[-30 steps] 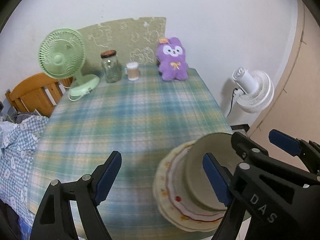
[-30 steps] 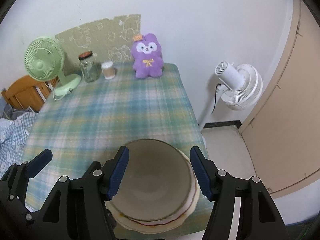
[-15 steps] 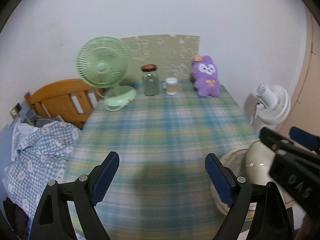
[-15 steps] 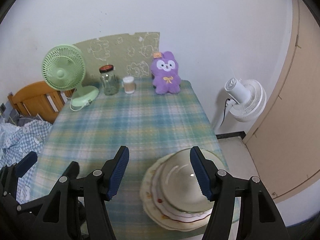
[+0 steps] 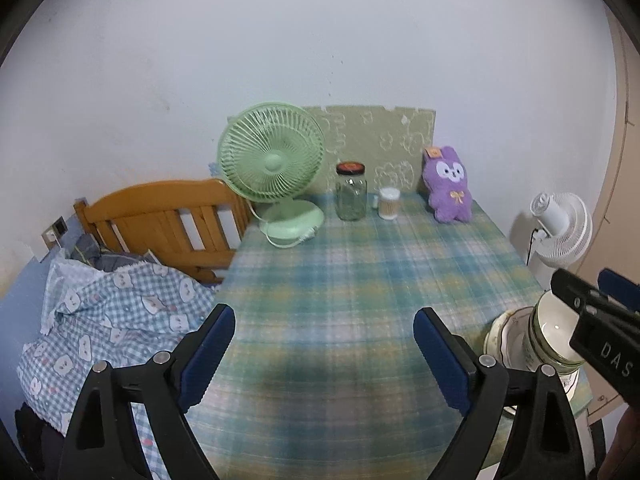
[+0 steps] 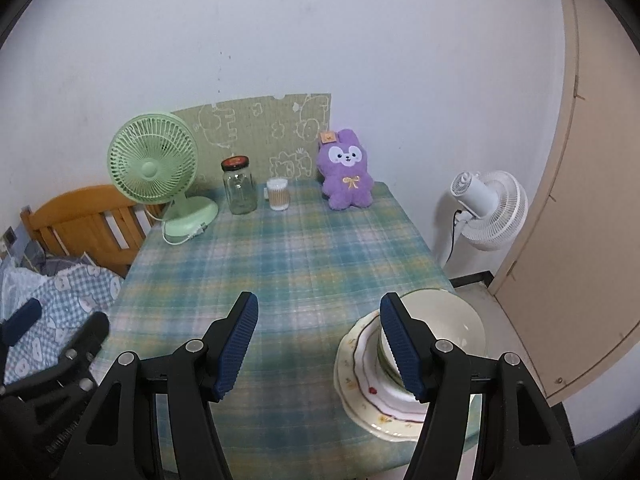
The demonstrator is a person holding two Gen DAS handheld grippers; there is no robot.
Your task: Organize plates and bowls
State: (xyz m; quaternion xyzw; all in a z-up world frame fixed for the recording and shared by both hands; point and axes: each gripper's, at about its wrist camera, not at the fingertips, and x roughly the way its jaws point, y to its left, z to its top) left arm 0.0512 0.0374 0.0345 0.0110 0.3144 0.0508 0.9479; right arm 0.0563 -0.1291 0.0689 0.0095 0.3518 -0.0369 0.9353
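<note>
Both my hand-held grippers have pulled back from the stack of plates [image 6: 362, 376] with the bowl [image 6: 440, 320] on top, which sits at the near right corner of the worktop [image 6: 288, 272]. My left hand-held gripper [image 5: 324, 356] has just been opening and is empty; my right hand-held gripper [image 6: 318, 350] also gapes with nothing between its fingers. The dishes look stacked, so I judge the organizing nearly finished.
</note>
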